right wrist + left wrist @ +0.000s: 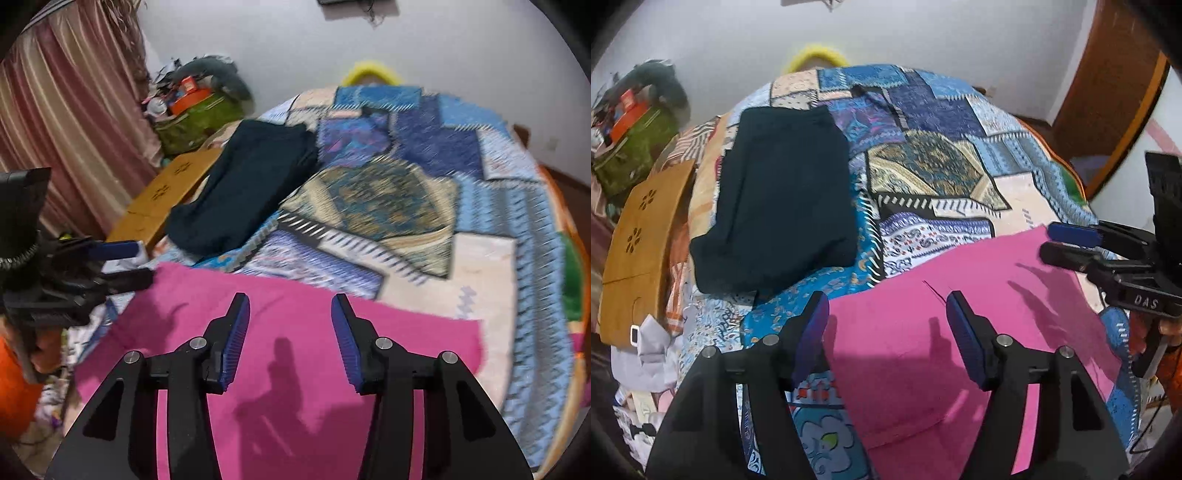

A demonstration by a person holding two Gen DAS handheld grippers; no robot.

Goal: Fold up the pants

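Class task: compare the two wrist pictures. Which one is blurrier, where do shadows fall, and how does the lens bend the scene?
Right wrist view: motion-smeared, worst on the patchwork bedspread; the right tongs stay sharp, casting shadows on the flat pink cloth pants. Left wrist view: crisper; the left tongs shadow the pants; the folded dark navy garment reads clearly. Both: fisheye bulges the bed, corners dark.

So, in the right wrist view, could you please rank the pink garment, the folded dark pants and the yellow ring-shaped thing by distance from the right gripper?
1. Pink garment, directly beneath the right gripper.
2. Folded dark pants, ahead left.
3. Yellow ring-shaped thing, beyond the patchwork bedspread's far edge.
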